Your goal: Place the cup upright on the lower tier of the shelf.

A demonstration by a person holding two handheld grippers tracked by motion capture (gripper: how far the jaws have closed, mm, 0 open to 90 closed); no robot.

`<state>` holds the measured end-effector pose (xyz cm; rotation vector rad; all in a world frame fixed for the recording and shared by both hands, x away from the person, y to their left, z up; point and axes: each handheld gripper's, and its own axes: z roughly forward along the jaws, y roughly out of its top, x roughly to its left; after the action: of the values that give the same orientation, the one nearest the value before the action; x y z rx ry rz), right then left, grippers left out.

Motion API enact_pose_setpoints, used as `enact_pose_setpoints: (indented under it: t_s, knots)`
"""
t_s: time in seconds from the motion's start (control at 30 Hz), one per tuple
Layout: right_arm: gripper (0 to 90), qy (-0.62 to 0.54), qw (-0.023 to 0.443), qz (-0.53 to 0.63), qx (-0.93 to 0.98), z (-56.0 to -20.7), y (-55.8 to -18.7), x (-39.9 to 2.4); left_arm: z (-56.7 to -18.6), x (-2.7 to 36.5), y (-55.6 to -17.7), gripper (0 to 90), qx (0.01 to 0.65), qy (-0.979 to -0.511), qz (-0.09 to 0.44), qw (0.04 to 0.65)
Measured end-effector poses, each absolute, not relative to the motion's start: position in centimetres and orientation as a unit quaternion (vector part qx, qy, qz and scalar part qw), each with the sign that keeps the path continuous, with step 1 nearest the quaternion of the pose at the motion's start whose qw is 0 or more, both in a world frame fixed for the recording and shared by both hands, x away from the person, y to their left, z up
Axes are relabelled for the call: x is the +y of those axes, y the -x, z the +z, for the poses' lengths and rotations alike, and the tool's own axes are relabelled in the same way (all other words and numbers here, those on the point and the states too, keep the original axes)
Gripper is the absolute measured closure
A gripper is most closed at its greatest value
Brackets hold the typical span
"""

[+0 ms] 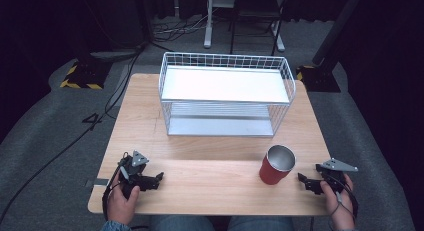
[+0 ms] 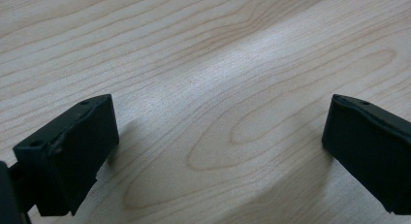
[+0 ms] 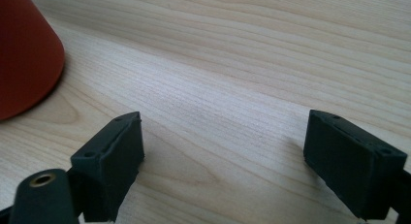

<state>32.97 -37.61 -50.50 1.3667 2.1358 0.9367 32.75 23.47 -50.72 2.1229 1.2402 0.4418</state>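
Note:
A red cup (image 1: pixel 275 165) with a shiny metal inside stands upright on the wooden table (image 1: pixel 210 181), toward the front right. Just right of it lies my right gripper (image 1: pixel 302 179), held by a hand and open, jaws pointing left at the cup. In the right gripper view its jaws (image 3: pixel 220 151) stand wide apart over bare wood, and the red cup (image 3: pixel 24 54) fills the upper left corner. My left gripper (image 1: pixel 159 178) rests near the front left edge, open. The left gripper view shows its jaws (image 2: pixel 218 136) spread over bare wood.
A white wire basket rack (image 1: pixel 226 93) with two shelves stands at the back middle of the table. Cables, stand bases and a chair frame (image 1: pixel 245 16) sit on the grey floor behind. Bare wood stretches between the two grippers.

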Motion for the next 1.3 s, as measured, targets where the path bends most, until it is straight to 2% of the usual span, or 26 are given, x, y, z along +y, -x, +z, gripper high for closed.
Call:
enact_pose_setpoints:
  t_s: [0.3, 0.47, 1.3]
  knots:
    - [14.8, -0.504, 0.215, 0.337, 0.765, -50.4, -32.7, -37.6, -50.7, 23.4, -32.7, 0.0, 0.472, -0.805, 0.168, 0.317]
    - [16.0, -0.494, 0.19, 0.359, 0.769, -50.1, -32.3, -37.7, -50.7, 23.4, -32.8, 0.1, 0.473, -0.804, 0.169, 0.317]
    - [15.8, -0.427, 0.192, 0.476, 0.744, -47.8, -27.8, -35.0, -50.7, 23.1, -33.5, 0.1, 0.487, -0.796, 0.175, 0.312]
